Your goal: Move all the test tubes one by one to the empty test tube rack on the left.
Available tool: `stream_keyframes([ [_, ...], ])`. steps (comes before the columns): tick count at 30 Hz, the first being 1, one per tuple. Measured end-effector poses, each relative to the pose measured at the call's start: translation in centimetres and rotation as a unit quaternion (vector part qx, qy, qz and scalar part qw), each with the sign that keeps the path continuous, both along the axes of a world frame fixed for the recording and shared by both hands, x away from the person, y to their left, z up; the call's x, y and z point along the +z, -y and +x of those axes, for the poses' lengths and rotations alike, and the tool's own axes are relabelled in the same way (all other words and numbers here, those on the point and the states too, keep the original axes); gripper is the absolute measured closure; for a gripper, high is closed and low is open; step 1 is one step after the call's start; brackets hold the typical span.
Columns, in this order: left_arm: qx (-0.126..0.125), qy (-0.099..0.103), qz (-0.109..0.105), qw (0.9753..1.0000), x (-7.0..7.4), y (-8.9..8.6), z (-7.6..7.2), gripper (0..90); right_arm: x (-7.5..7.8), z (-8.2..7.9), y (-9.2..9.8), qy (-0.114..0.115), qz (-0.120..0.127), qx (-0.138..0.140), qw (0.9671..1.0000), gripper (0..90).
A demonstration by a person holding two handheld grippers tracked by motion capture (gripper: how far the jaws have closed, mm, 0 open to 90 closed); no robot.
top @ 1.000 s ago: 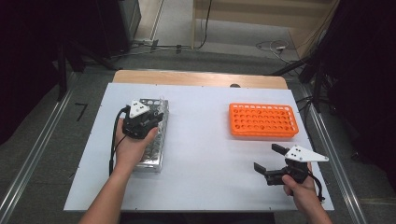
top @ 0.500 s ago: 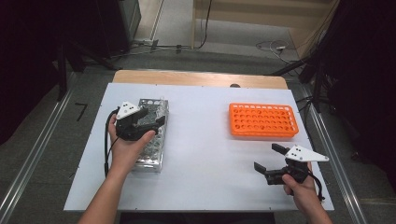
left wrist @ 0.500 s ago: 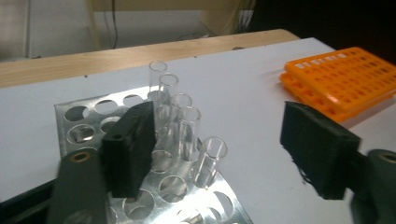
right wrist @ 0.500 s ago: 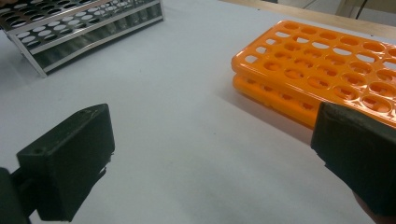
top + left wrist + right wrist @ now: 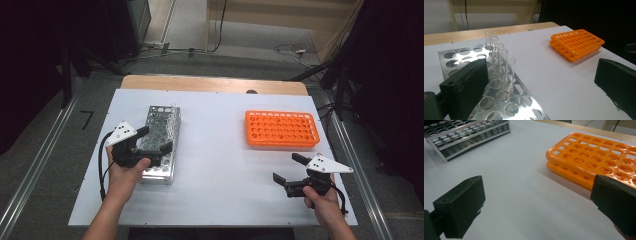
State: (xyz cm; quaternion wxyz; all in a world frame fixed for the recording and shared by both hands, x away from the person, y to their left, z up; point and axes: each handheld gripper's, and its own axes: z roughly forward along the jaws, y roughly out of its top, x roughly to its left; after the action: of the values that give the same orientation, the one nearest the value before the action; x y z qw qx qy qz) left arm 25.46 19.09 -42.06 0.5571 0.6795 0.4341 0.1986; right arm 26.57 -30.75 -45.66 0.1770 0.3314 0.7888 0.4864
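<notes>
Two racks stood on the white bench [image 5: 220,165]: a metal test-tube rack [image 5: 161,142] on the person's left and an orange test-tube rack [image 5: 281,128] on the right, well apart from each other. The left tongs [image 5: 156,140] hovered over the near half of the metal rack, their jaws spread wide with nothing between them; in the left gripper view the left tongs [image 5: 541,82] showed one jaw above the rack's perforated top plate and the other out over the bare bench beyond the rack's edge. Five clear glass test tubes [image 5: 499,58] stood upright in a single row of holes along the side of the metal test-tube rack [image 5: 499,100] that faced the orange one, the nearest tube just beyond the jaw above the plate and not touched by it. The other holes that could be seen held nothing. The orange test-tube rack [image 5: 577,43] lay farther off across the bench [image 5: 549,75] in that view. The right tongs [image 5: 290,167] were held low at the near right corner of the bench, close in front of the orange rack but apart from it, also released and wide apart with nothing gripped. In the right gripper view the right tongs [image 5: 536,207] framed bare bench [image 5: 519,177], with the orange test-tube rack [image 5: 596,157] just beyond one jaw and the metal test-tube rack [image 5: 466,135] far off at the top left.
</notes>
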Motion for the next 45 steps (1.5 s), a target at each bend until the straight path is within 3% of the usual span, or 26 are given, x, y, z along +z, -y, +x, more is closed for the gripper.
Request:
stream_keyframes([
  [12, -0.008, 0.031, 0.01, 0.9994, -1.2, -1.3, -4.1, 0.0, -0.1, 0.2, 0.4, 0.002, 0.0, -0.003, 1.0, 0.0],
  [22, 0.001, 0.024, 0.002, 0.9997, -3.0, -3.2, -6.4, 0.0, -0.7, 0.5, 1.4, 0.0, -0.002, -0.024, 0.9997, 0.0],
  [26, -0.006, 0.02, 0.013, 0.9997, -3.7, -4.1, -7.1, 0.0, -0.9, 0.8, 2.1, 0.001, 0.0, -0.027, 0.9996, 0.0],
  [32, -0.012, 0.03, 0.002, 0.9995, -4.0, -5.2, -7.2, 0.0, -1.4, 1.1, 3.5, -0.001, 0.003, -0.04, 0.9992, 0.0],
  [37, -0.011, 0.025, 0.011, 0.9996, -4.5, -5.3, -6.7, 0.0, -1.8, 1.5, 4.4, -0.004, 0.008, -0.046, 0.9989, 0.0],
  [45, -0.006, 0.021, -0.004, 0.9998, -4.7, -5.9, -6.6, 0.0, -2.1, 1.5, 4.4, -0.005, 0.009, -0.04, 0.9992, 0.0],
])
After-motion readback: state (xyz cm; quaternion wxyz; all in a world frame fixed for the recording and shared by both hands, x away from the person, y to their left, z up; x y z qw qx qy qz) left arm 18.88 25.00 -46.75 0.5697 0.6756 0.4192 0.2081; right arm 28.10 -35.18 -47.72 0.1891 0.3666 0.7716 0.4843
